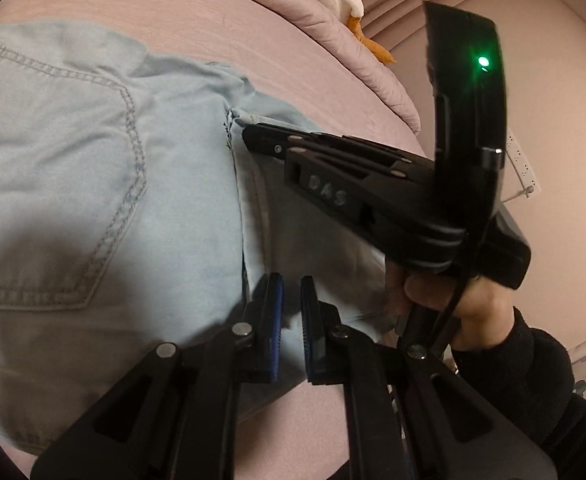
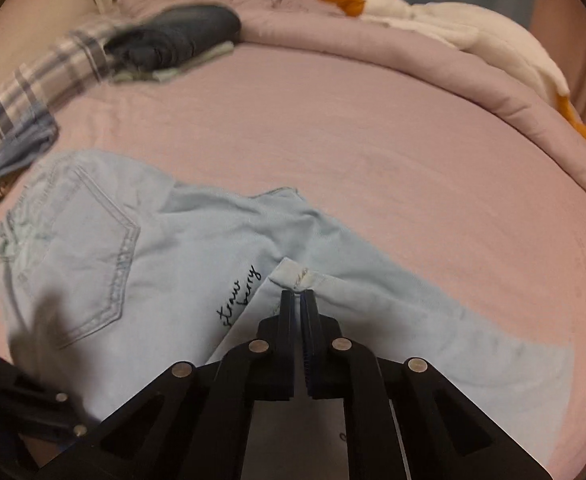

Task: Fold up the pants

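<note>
Light blue denim pants (image 1: 93,184) lie on a pink bed sheet (image 1: 221,20), back pocket up; they also show in the right wrist view (image 2: 141,264). My right gripper (image 2: 298,294) is shut on the folded-over leg hem (image 2: 297,274) and holds it over the seat area. In the left wrist view that gripper (image 1: 249,130) reaches in from the right, pinching the hem. My left gripper (image 1: 291,284) hovers just over the folded leg, jaws a little apart with nothing between them.
A rolled pink comforter (image 2: 433,60) and a white goose plush (image 2: 453,20) line the far side of the bed. Folded dark clothes (image 2: 181,36) and a plaid garment (image 2: 25,96) lie at the far left. The sheet (image 2: 373,140) stretches beyond the pants.
</note>
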`<state>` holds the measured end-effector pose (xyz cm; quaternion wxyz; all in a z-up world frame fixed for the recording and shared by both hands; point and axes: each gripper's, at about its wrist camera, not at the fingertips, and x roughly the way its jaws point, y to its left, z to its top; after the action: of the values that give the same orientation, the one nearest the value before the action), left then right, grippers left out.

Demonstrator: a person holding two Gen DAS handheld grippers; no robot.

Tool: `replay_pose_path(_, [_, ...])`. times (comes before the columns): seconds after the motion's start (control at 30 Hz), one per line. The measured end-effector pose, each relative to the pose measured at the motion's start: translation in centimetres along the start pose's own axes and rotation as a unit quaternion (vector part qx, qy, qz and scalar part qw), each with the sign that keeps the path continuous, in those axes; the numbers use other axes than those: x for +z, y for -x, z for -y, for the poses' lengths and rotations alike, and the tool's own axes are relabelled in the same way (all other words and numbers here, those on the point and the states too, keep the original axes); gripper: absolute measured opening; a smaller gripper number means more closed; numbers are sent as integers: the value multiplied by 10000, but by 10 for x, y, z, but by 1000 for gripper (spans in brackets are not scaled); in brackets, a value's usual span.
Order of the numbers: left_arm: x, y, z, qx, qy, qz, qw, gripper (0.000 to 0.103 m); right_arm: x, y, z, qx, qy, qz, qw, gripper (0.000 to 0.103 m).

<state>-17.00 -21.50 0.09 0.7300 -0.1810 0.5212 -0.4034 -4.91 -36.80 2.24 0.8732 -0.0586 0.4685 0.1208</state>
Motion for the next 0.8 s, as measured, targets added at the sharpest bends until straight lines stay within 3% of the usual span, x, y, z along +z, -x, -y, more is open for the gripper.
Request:
replay_pose_path(0.13, [-1, 1, 2, 9, -13, 16, 10000, 8, -8, 7, 22, 532, -748, 149, 9957, 8])
replay_pose_path(0.2, [-2, 2, 3, 25, -30, 10, 10000, 8, -16, 20, 27, 541, -1067, 329, 9923, 8])
replay_pose_path(0.33, [1, 1, 3, 34, 1, 8, 10000, 8, -39, 47, 12, 430, -914, 528, 9935, 8])
replay_pose_path(0.43, [-2, 4, 3, 69, -38, 27, 10000, 9, -67, 59, -3, 132, -710, 448, 9964, 8])
replay_pose_path(0.5, [-4, 4, 2, 80, -46, -12, 10000, 8, -97, 63, -12, 31, -666, 248, 9975, 8])
replay_pose_path(0.57, [-4, 4, 2, 70, -61, -14, 10000, 8, -126, 77, -21, 18, -654, 454, 9968, 8])
replay_pose_path(0.73, [-7, 16, 1, 60, -167, -94, 9998, 9, -133, 87, -16, 199, -810, 253, 9962, 8])
replay_pose_path(0.8, [-11, 29, 0, 224, -312, -96, 9992, 30, -122, 92, -9, 410, -1065, 295, 9930, 8])
